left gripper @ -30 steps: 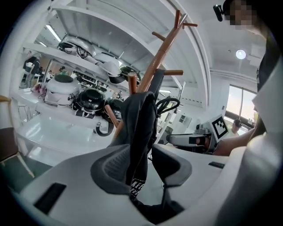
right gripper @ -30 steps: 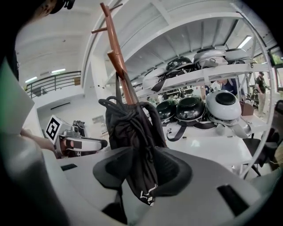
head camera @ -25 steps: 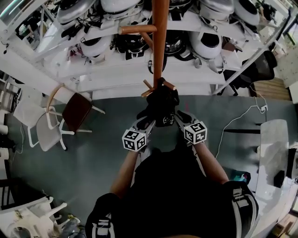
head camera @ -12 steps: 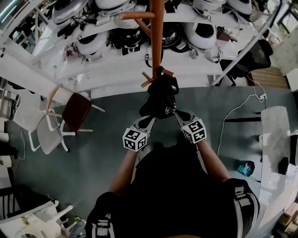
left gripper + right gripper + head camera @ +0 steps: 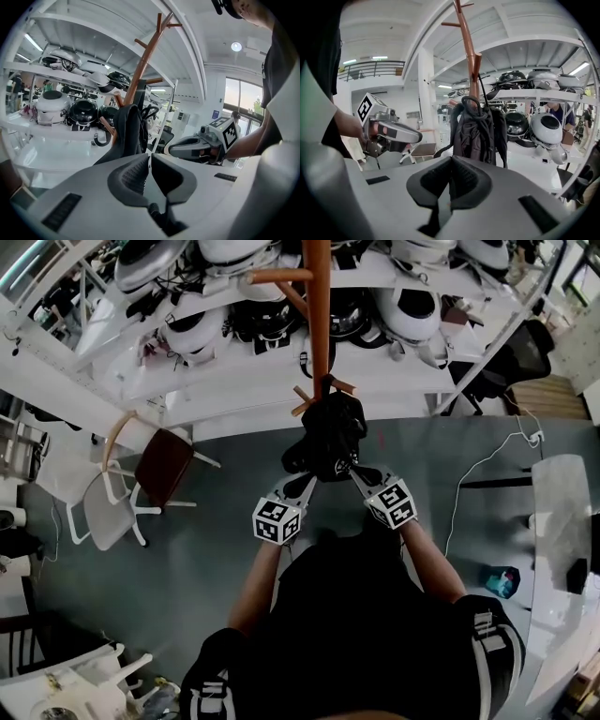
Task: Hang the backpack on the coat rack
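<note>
Left tongs [image 5: 303,485] and right tongs [image 5: 357,476] are closed, empty; the backpack [image 5: 326,435] hangs upright on the rack [image 5: 319,324] just ahead, equally near both.

The wooden rack [image 5: 320,334] carries the backpack [image 5: 328,437], its loop over a low peg. The grey floor [image 5: 206,559] bears a brown chair [image 5: 164,465], a white chair [image 5: 103,512] and a cable [image 5: 478,484]. Shelves [image 5: 234,376] hold helmets [image 5: 408,310].
</note>
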Motion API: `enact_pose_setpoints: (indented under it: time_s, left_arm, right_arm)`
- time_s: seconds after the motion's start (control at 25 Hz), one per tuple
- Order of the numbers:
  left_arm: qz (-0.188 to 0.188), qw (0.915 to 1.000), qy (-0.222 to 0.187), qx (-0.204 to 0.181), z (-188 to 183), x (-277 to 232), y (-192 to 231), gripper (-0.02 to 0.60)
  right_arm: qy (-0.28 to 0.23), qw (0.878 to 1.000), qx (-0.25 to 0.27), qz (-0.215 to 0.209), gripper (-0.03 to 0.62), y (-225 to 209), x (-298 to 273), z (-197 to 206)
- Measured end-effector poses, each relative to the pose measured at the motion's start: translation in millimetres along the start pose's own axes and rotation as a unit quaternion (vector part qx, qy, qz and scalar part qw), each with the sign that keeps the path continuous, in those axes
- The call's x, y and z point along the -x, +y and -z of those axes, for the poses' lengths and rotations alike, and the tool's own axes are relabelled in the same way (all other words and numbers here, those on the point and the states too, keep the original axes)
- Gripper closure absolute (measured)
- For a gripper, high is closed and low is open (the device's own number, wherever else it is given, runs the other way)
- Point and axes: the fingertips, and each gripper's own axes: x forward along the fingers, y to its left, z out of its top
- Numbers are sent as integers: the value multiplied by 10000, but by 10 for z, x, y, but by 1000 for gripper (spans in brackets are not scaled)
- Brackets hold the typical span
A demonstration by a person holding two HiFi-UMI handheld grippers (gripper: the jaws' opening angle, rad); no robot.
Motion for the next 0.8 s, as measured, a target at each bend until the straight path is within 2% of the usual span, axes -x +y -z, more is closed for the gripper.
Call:
enact_pose_setpoints:
  time_s: [0.16,0.8]
  left_arm:
    - [-14,9999,-16,133,45,39,39,543]
    - [205,9997,75,121,129,33,-32,543]
  right_arm:
    - [-11,10000,-74,53,580,40,-2,10]
    - [3,9995,-184,267,580,95,80,81]
